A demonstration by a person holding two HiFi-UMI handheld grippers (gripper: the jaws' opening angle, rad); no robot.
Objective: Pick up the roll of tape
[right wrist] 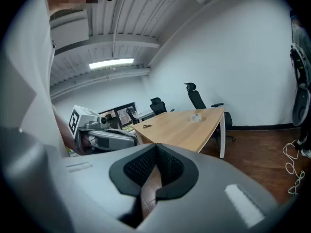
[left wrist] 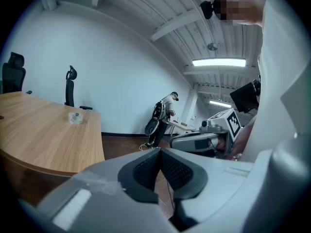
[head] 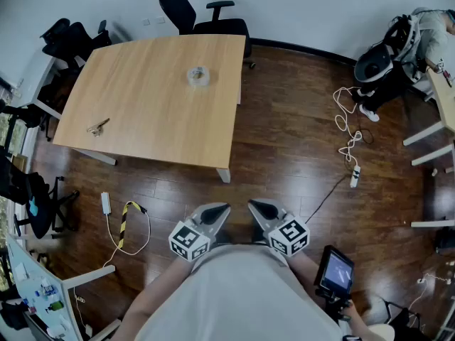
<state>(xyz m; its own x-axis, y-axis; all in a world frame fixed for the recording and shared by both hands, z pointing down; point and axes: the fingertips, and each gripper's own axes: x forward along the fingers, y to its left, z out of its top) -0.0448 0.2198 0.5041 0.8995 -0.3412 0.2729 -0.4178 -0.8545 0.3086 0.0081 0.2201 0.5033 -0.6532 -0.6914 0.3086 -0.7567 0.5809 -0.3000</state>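
Barely begun: my left gripper [head: 215, 212] and right gripper [head: 260, 209] are closed and empty, well short of the clear tape roll [head: 198, 76] on the pale wooden table [head: 142, 119].

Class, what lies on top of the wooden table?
A tape roll lies near the table's far edge; a small item, too small to identify, lies near its left corner. The top hides the floor beneath.

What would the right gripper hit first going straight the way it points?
Probably the near edge of the wooden table, well short of the roll of tape; the right gripper tilts slightly down, so it could reach the floor instead.
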